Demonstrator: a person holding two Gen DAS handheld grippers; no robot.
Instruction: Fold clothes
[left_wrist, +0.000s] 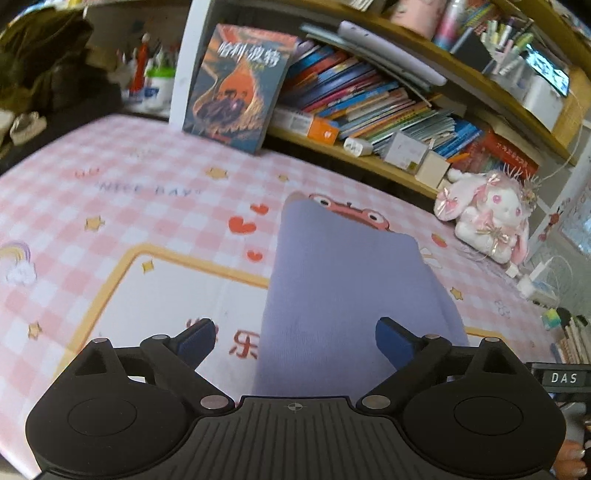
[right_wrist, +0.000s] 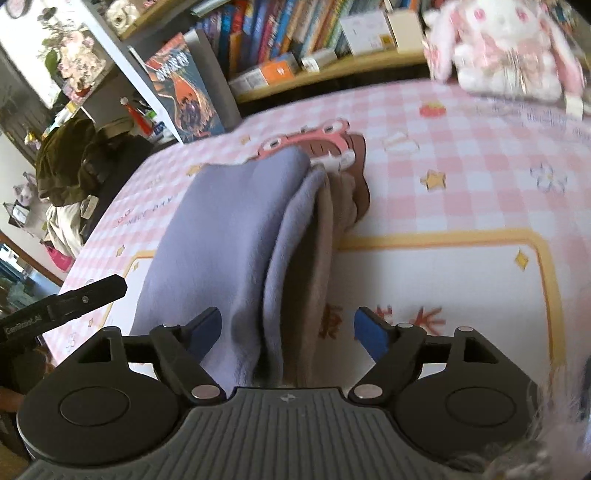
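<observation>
A folded lavender garment (left_wrist: 351, 295) lies lengthwise on the pink checked table cover (left_wrist: 110, 206). In the right wrist view the same lavender garment (right_wrist: 229, 236) shows stacked layers along its right edge, with a beige-brown lining (right_wrist: 325, 229) exposed. My left gripper (left_wrist: 295, 339) stands open over the near end of the cloth, its blue pads wide apart and off the fabric. My right gripper (right_wrist: 286, 328) is open too, its pads straddling the layered edge without pressing it. The left gripper's finger (right_wrist: 92, 295) shows at the left of the right wrist view.
A book (left_wrist: 236, 88) leans against the shelf at the back. Shelves crammed with books (left_wrist: 388, 103) run behind the table. A pink and white plush rabbit (left_wrist: 491, 218) sits at the far right, with a charger and cables (left_wrist: 532, 280) beside it.
</observation>
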